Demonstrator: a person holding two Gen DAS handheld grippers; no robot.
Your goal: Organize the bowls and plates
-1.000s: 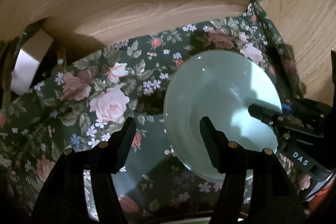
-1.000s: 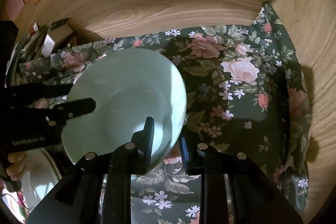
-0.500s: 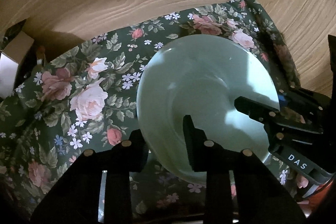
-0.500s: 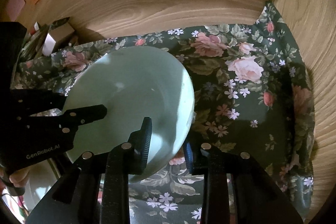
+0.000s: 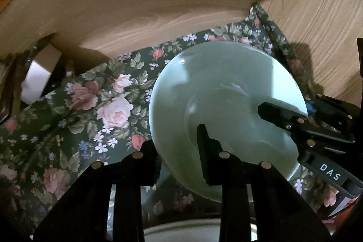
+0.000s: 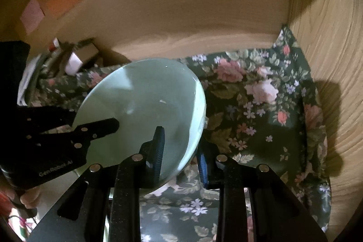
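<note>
We've got both the left gripper (image 5: 179, 146) and right gripper (image 6: 181, 151) clamped on the glossy green bowl's (image 5: 226, 92) rim: slick, breakable, so keep opposite-edge holds.

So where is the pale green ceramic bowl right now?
The pale green ceramic bowl sits centre-right in the left wrist view, pinched at opposite rim edges by the left claw and right claw, over the dark floral cloth.

Your left gripper (image 5: 179, 151) is matte black plastic with angular fingers, ribbed inner pads and round silver screw heads along the finger arms. Its body reads "GenRobot.AI" in the right wrist view. Your right gripper (image 6: 180, 151) is built alike, with blue ribbed pads and a white "DAS" label on its body.
</note>
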